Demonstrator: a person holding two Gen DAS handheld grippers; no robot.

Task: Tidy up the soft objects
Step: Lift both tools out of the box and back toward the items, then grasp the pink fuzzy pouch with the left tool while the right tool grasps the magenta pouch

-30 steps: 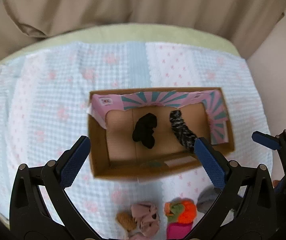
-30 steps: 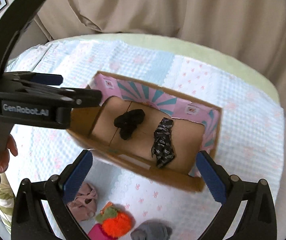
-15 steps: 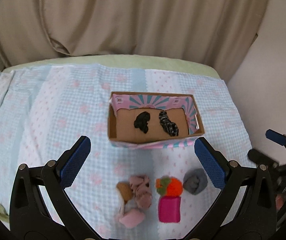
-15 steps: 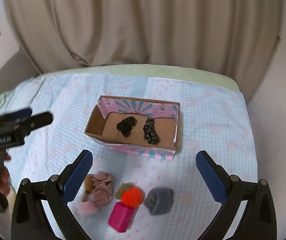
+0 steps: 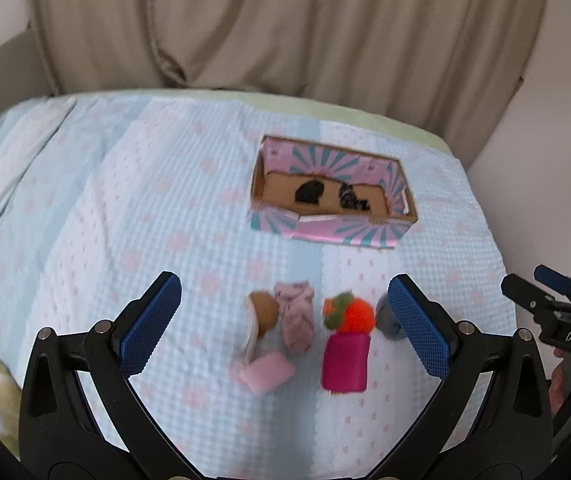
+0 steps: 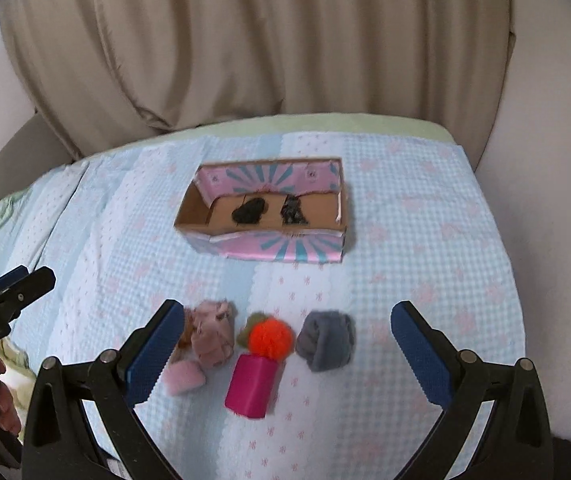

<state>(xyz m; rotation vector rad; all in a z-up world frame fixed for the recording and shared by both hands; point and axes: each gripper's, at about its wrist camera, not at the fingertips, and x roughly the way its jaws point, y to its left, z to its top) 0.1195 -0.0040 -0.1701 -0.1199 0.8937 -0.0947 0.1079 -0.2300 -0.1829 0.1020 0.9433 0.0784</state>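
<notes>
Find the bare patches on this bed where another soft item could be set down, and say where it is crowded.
Free: the box floor left of the black bundle and right of the patterned bundle; the blanket right of the box; the strip between box and toy row. Crowded: the near row, from pink plush through orange pompom to grey bundle.

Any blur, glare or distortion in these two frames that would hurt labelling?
Left wrist view: motion blur smears the soft items and box; fisheye bends the bed edge. Right wrist view: sharper, with the grey roll and box readable, though slightly soft. Neither shows glare; light is even and diffuse.
</notes>
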